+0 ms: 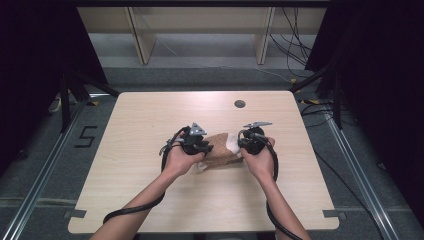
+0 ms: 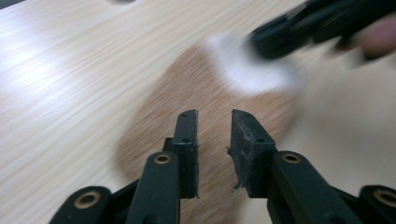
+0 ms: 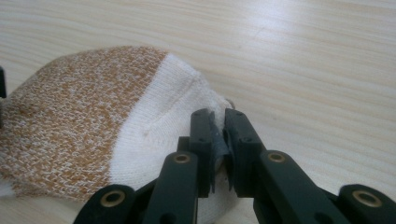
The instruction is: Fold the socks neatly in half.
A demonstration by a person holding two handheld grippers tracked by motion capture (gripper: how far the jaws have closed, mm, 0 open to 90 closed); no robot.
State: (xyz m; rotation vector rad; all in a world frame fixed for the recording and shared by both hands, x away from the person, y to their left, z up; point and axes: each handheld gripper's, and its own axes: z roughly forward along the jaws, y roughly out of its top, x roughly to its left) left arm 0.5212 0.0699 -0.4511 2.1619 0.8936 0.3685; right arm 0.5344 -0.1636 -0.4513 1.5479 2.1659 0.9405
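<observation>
**Ana:** Where the knit lies on the counter [image 1: 150,200], what is it made of?

**Ben:** It looks like a sock [image 1: 220,150], soft and ribbed. Most of it is a speckled orange-brown and white weave; one end is plain white, with a rounded edge. It lies flat near the middle of the counter, which is pale wood-grain laminate with rounded corners and a small dark round hole [image 1: 240,104] far beyond the sock.

**Ana:** And the right tongs [image 3: 218,133]?

**Ben:** They sit at the sock's white end. Their flat black jaws are nearly together, and the white knit bunches right at them. A worn grey pad shows in the slit between them. I read them as pinching the white edge, though the fabric inside the slit is hard to make out.

**Ana:** The left tongs [image 2: 214,140]?

**Ben:** At the sock's brown end, opposite the right ones. Their jaws stand a narrow gap apart, with the speckled knit showing below through the gap and nothing pressed between them. One pad has a frayed, rough edge. That view is blurred.

**Ana:** Anything holding the sock, like a tray or bin?

**Ben:** It rests straight on the counter, between the person's two hands.
</observation>
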